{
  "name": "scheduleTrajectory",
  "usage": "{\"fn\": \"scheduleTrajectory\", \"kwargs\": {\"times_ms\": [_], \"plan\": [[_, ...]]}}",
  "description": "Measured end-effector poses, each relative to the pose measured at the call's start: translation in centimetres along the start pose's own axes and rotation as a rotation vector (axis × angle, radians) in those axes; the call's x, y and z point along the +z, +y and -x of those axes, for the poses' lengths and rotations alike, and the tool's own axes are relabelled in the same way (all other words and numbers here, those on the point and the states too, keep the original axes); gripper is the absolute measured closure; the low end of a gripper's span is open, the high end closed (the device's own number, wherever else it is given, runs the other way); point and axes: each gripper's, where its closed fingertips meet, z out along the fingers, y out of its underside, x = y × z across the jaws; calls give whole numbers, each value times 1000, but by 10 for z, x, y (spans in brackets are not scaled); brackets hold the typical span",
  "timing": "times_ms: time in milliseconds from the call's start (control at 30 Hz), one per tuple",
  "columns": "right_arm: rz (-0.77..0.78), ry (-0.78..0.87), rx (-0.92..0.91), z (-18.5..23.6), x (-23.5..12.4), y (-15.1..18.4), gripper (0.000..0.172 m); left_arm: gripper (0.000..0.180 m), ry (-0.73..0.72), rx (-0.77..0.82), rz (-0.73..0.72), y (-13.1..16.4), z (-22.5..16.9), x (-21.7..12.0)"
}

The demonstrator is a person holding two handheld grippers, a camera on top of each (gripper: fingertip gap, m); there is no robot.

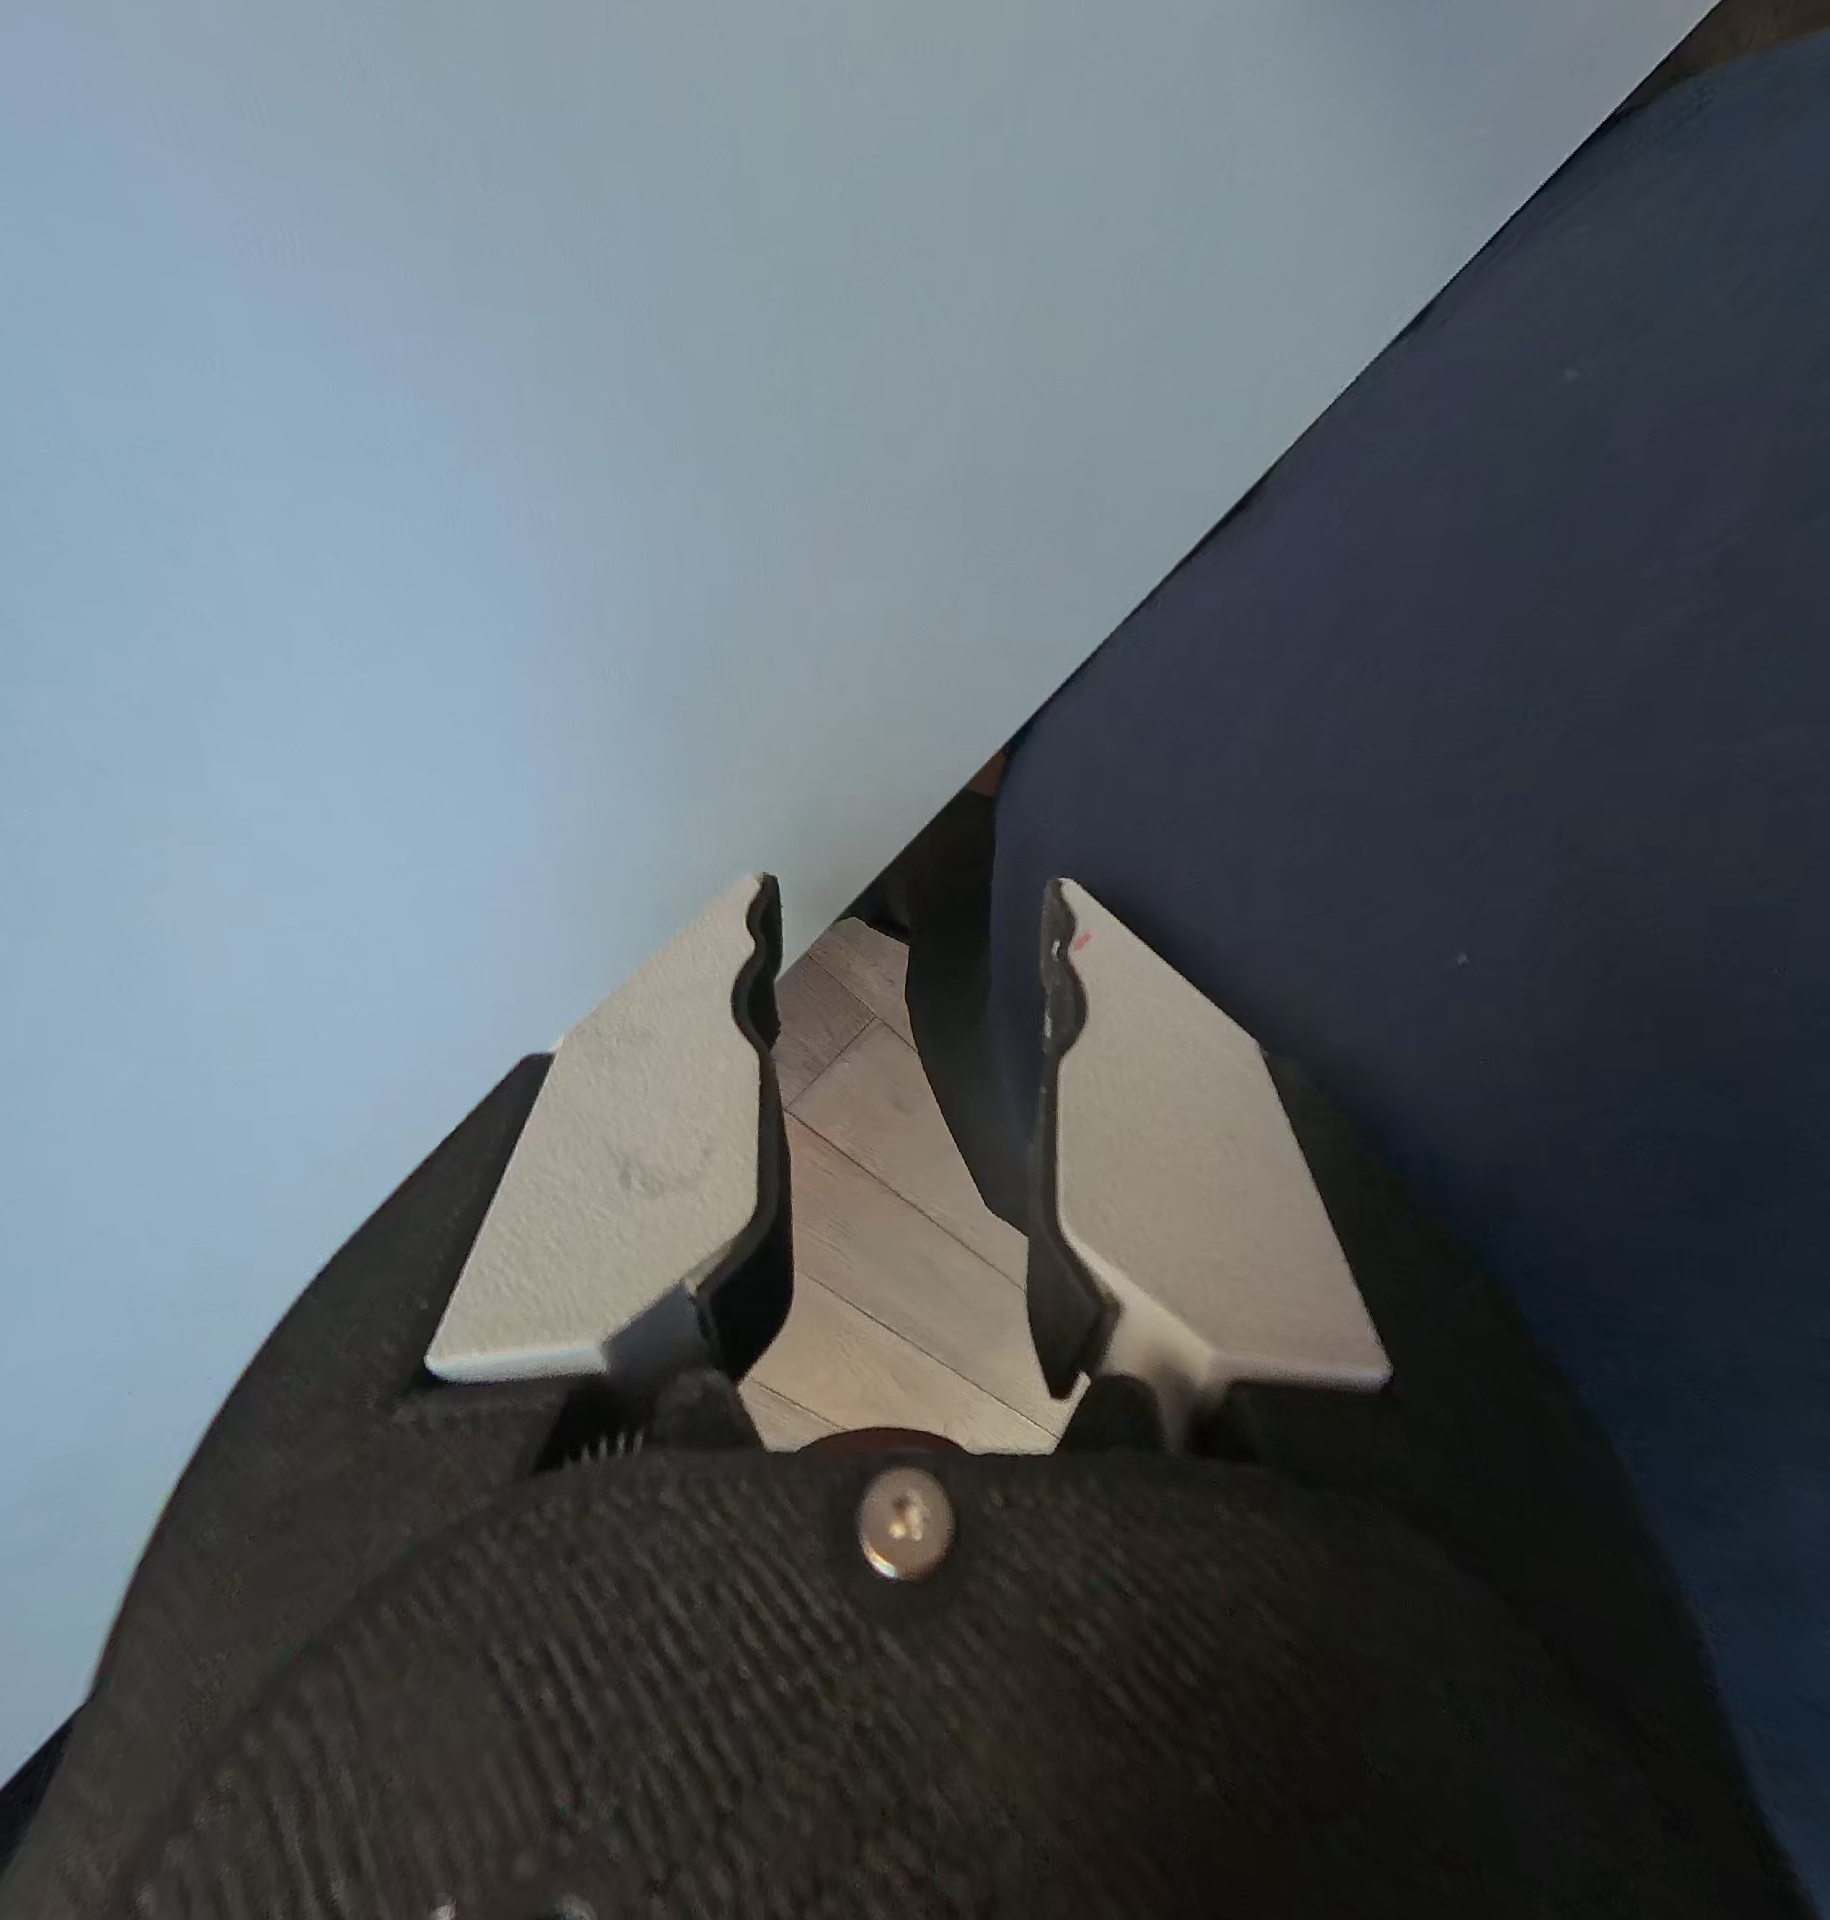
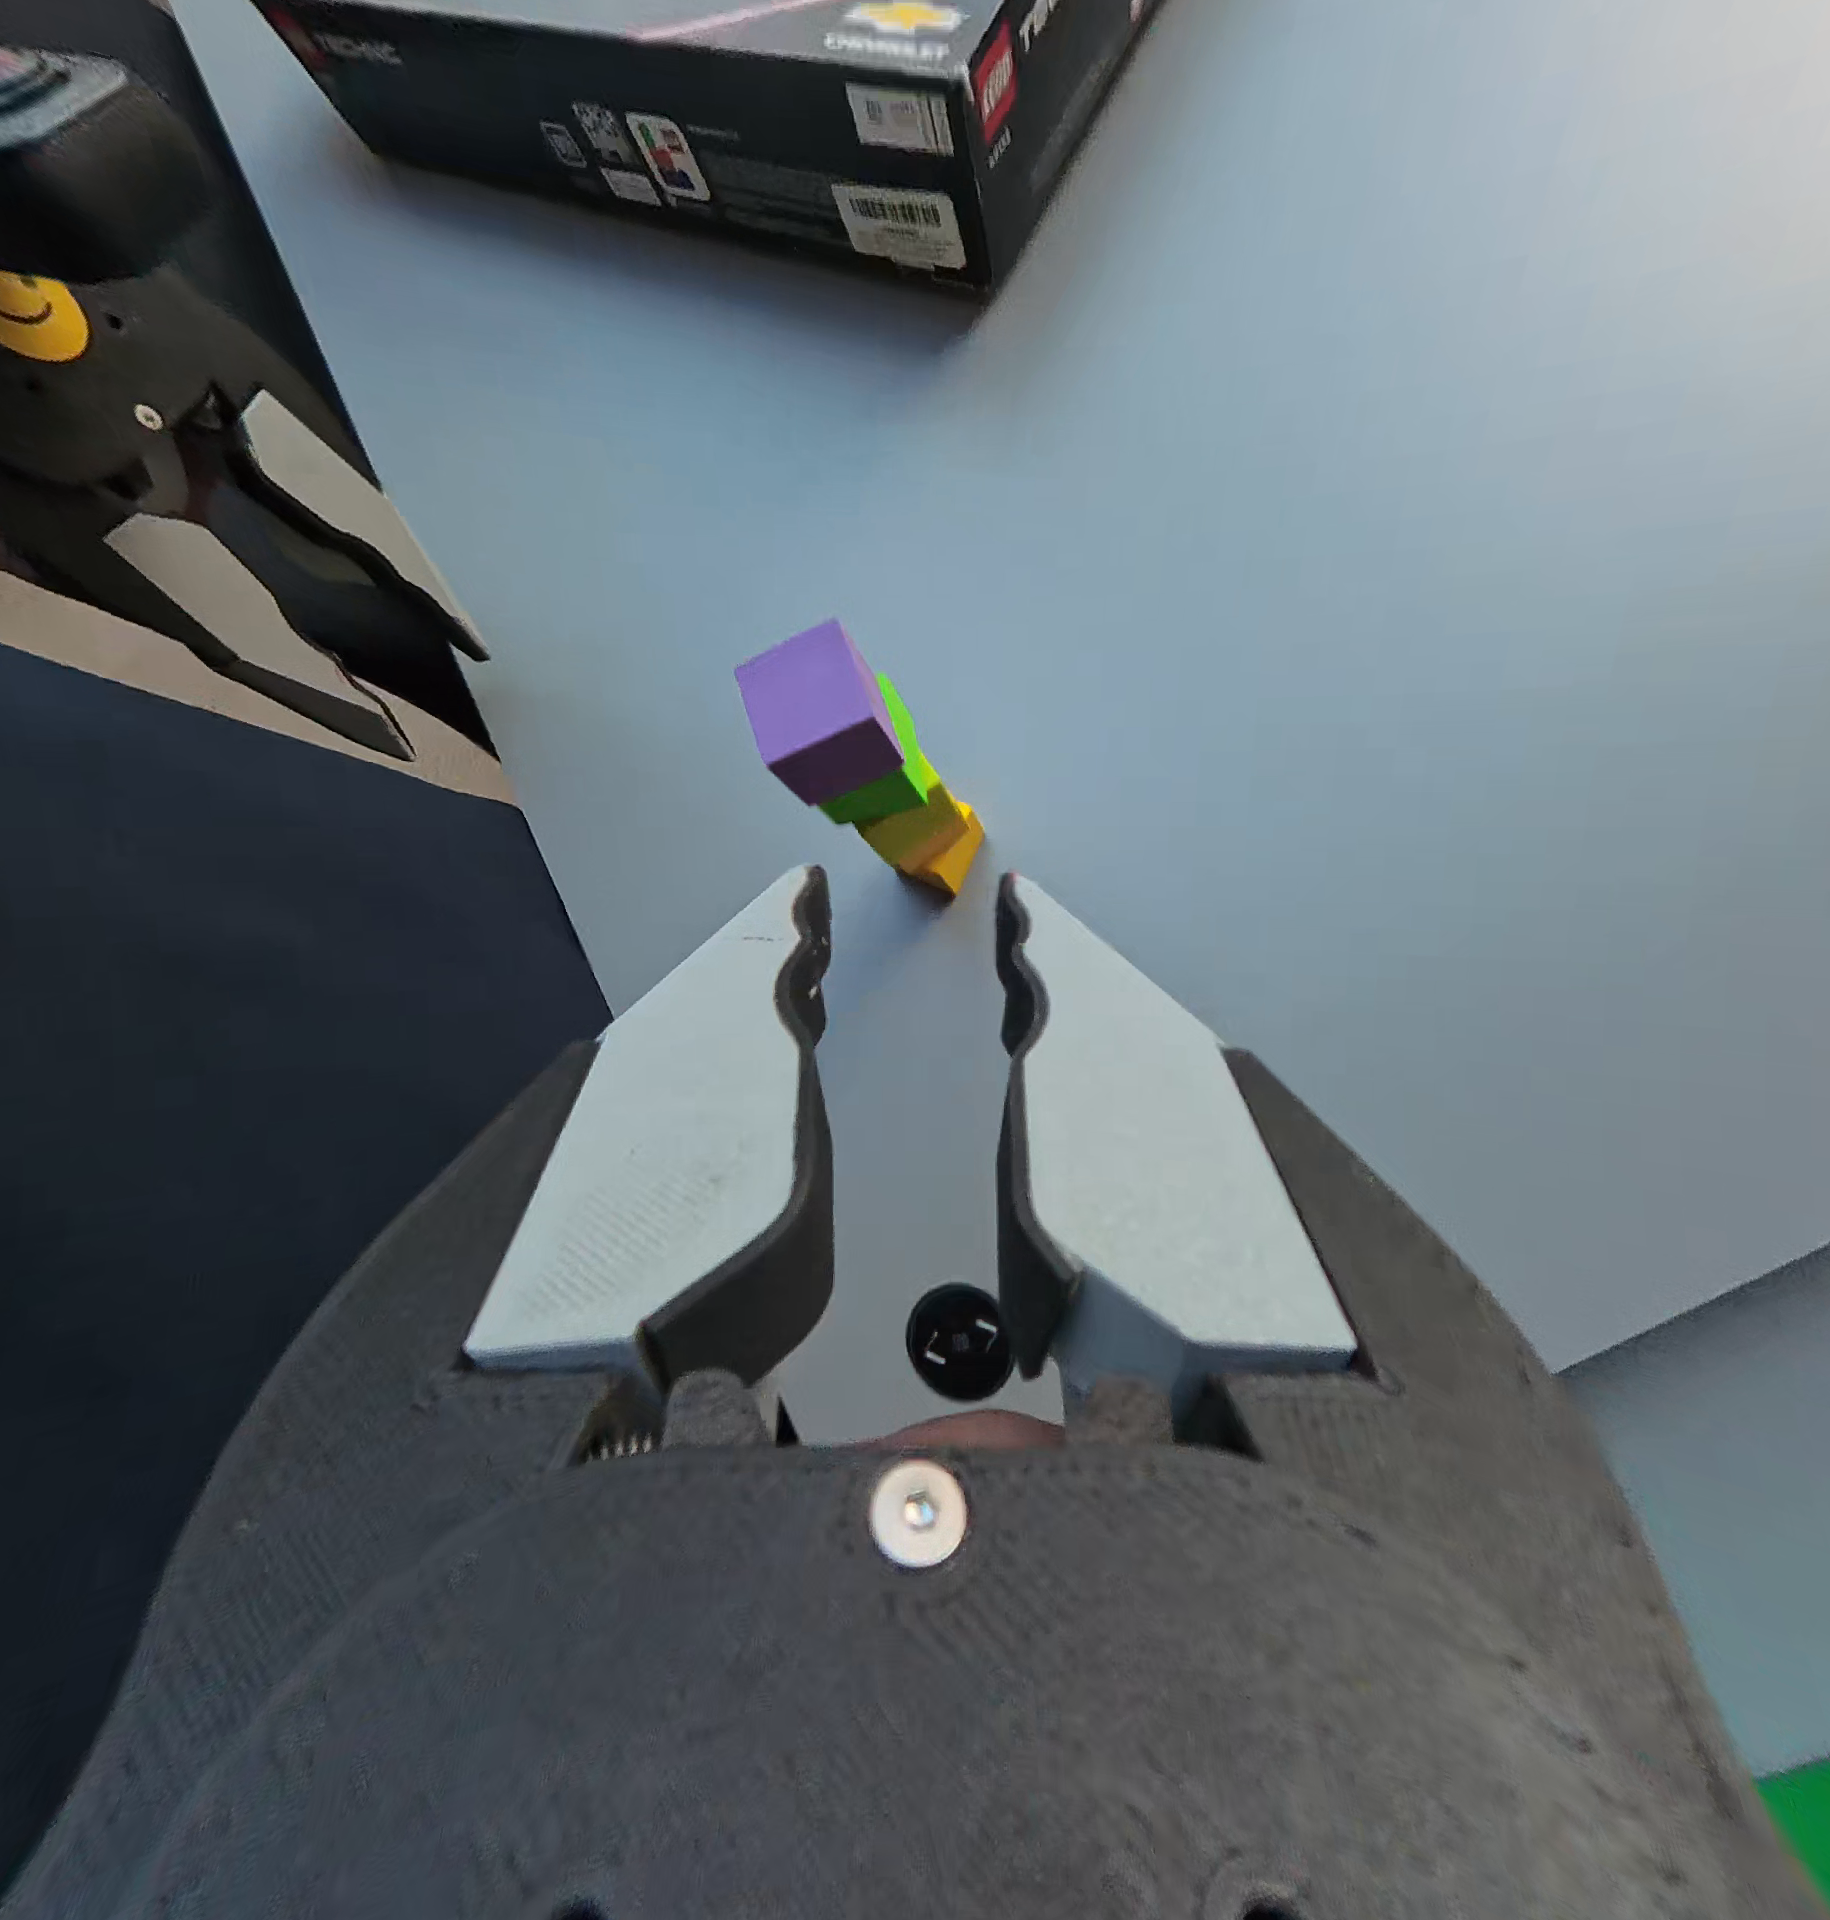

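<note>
Hovering just short of a leaning stack of cubes (image 2: 869, 758) on the grey-blue worktop (image 2: 1358, 644).
Right claw (image 2: 909, 894) gapes partway, gripping nothing, fingertips near the yellow base. Left claw (image 1: 911, 914) hangs off the worktop edge, open and empty, beside dark blue cloth (image 1: 1462, 623); a black box (image 2: 682, 114) sits well apart.

A stack of 4 blocks (image 2: 869, 769) stands on the table just beyond the right gripper's (image 2: 909, 883) open fingertips. Purple tops green, then 2 yellow, leaning.
</note>
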Motion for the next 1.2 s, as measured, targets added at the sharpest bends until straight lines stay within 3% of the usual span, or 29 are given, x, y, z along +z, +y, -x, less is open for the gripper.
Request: {"fn": "scheduleTrajectory", "kwargs": {"times_ms": [67, 200, 300, 433, 567, 667, 767, 1000, 1200], "plan": [[54, 23, 35, -7, -1, 20, 172, 132, 2, -10, 1, 3, -1, 1], [353, 190, 63, -33, 4, 80, 172, 132, 3, -26, 8, 10, -3, 3], [480, 267, 79, -37, 13, 100, 172, 132, 3, -34, 15, 14, -6, 5], [464, 310, 148, -37, 47, 84, 172, 132, 5, -45, 12, 15, -9, 7], [379, 222, 170, -14, 103, 33, 172, 132, -1, -41, 23, 18, -11, 8], [358, 202, 126, -6, 119, 2, 171, 132, -15, -59, 16, 20, -8, 5], [348, 211, 77, -8, 112, -5, 171, 132, -18, -103, -8, 24, -4, 2], [296, 167, 155, -15, 78, 18, 170, 132, 1, -200, -42, 34, -1, 1], [253, 145, 203, -16, 61, 40, 166, 132, 14, -181, -15, 34, -3, 5]]}}
